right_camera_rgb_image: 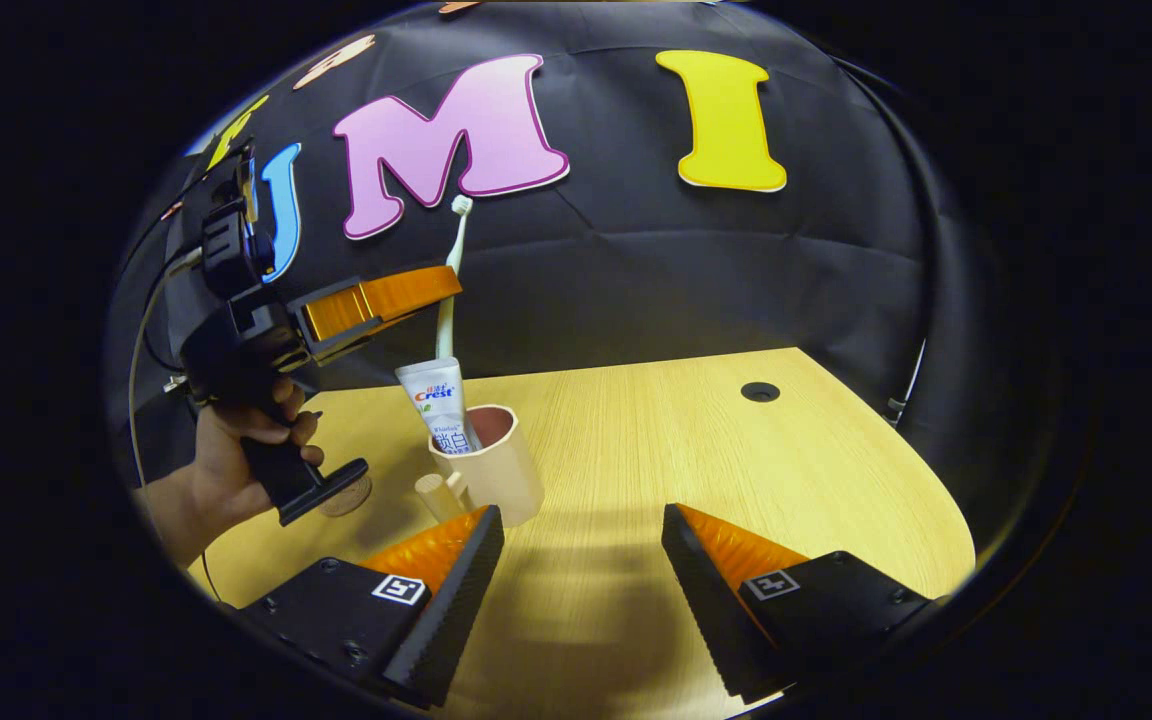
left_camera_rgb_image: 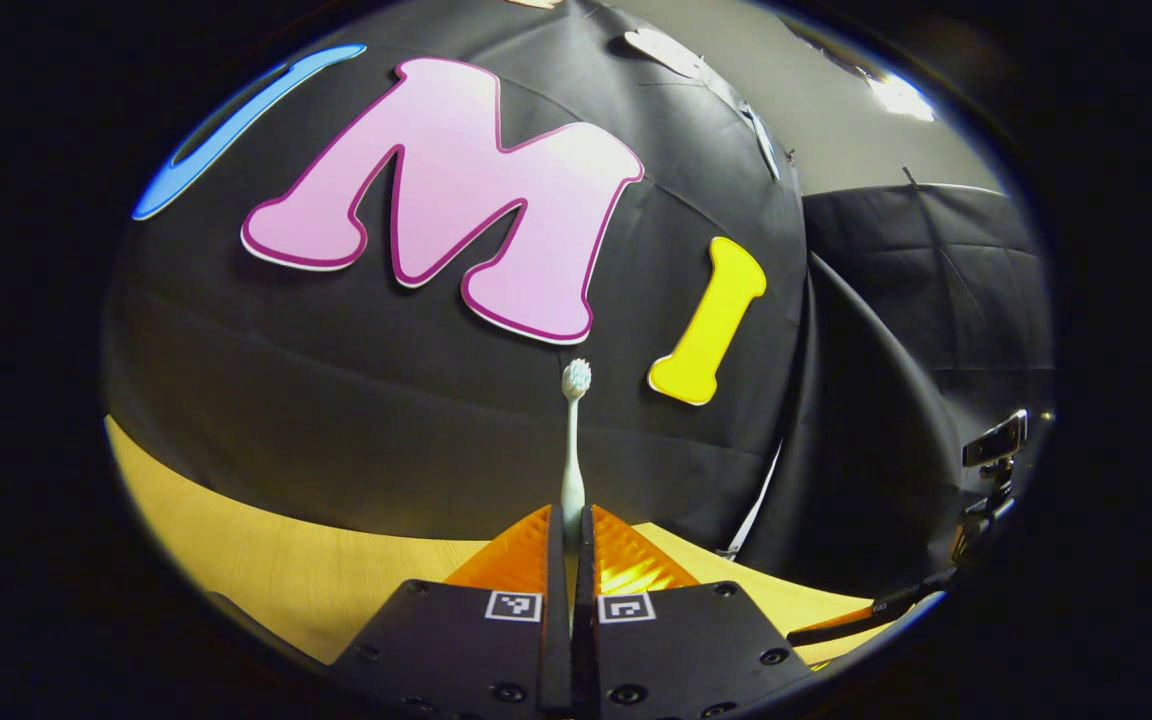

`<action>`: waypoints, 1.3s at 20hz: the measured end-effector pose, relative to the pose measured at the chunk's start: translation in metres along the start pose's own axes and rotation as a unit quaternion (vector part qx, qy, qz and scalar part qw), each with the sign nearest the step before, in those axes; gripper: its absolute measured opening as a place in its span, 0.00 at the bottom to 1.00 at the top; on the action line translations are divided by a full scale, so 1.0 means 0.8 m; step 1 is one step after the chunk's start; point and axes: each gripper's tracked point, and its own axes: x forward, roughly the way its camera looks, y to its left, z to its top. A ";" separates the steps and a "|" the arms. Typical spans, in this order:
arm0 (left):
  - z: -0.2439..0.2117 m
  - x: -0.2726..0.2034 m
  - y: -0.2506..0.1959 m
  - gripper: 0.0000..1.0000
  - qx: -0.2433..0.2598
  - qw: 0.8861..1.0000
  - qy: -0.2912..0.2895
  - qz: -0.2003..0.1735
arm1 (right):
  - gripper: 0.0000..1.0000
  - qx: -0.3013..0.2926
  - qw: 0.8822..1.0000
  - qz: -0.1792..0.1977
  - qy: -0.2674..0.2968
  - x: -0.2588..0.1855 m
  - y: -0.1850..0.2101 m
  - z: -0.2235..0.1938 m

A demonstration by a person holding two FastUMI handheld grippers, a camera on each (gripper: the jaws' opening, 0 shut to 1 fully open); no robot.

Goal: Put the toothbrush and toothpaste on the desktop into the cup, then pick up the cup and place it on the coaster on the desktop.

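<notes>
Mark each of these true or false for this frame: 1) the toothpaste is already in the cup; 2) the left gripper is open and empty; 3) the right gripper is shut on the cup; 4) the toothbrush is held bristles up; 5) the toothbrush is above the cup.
1) True: the toothpaste tube stands in the cup.
2) False: the left gripper is shut on the toothbrush handle.
3) False: the right gripper is open, its fingers apart over the desktop, beside the cup and not touching it.
4) True: the bristle head points upward against the booth wall.
5) True: in the right gripper view its lower end hangs just over the cup, behind the tube.
</notes>
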 end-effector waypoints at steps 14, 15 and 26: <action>-0.032 -0.049 0.007 0.37 -0.012 1.000 0.023 0.003 | 0.98 -0.007 1.000 -0.002 0.003 0.015 0.008 -0.011; -0.029 -0.059 0.009 0.51 -0.010 1.000 0.024 0.012 | 0.98 -0.008 1.000 -0.001 0.004 0.018 0.007 -0.005; 0.033 -0.244 0.002 0.97 -0.047 0.989 0.045 0.135 | 0.98 0.011 0.998 0.040 0.049 0.052 0.073 0.059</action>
